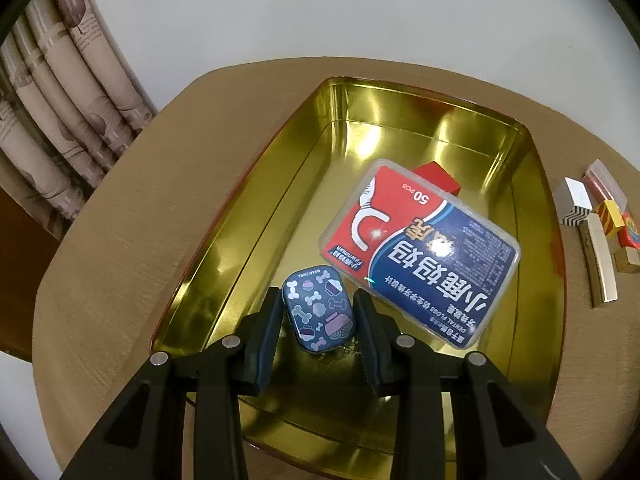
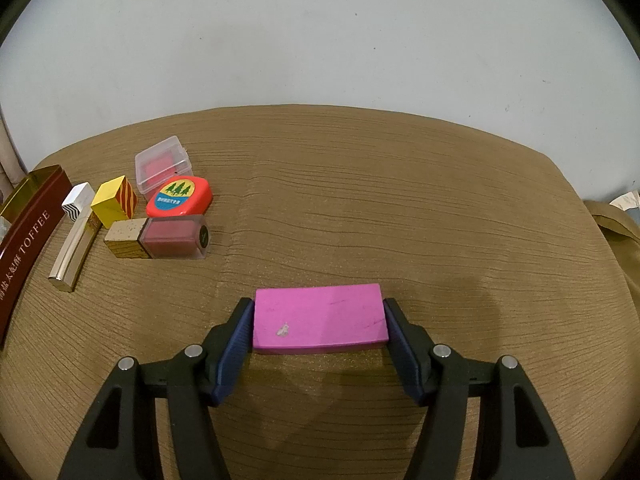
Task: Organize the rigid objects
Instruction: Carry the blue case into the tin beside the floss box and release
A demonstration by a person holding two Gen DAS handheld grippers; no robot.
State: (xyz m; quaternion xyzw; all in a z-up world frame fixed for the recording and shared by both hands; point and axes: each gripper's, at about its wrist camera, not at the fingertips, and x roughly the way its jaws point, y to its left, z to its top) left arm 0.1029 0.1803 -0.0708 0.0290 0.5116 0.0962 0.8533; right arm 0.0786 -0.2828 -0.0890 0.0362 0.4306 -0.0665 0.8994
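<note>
My left claw [image 1: 318,320] hangs spread around the small dark-blue bone-patterned tin [image 1: 318,313], which lies in the gold metal tray [image 1: 224,240] beside the clear dental-floss box [image 1: 420,256], crowding that side. My right claw [image 2: 320,322] clamps the flat pink block [image 2: 320,322]; lipsticks and boxes cluster near the tray.

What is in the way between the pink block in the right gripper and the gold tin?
The cluster of small boxes lies on the table between the pink block, held in the right gripper, and the gold tin at far left.
</note>
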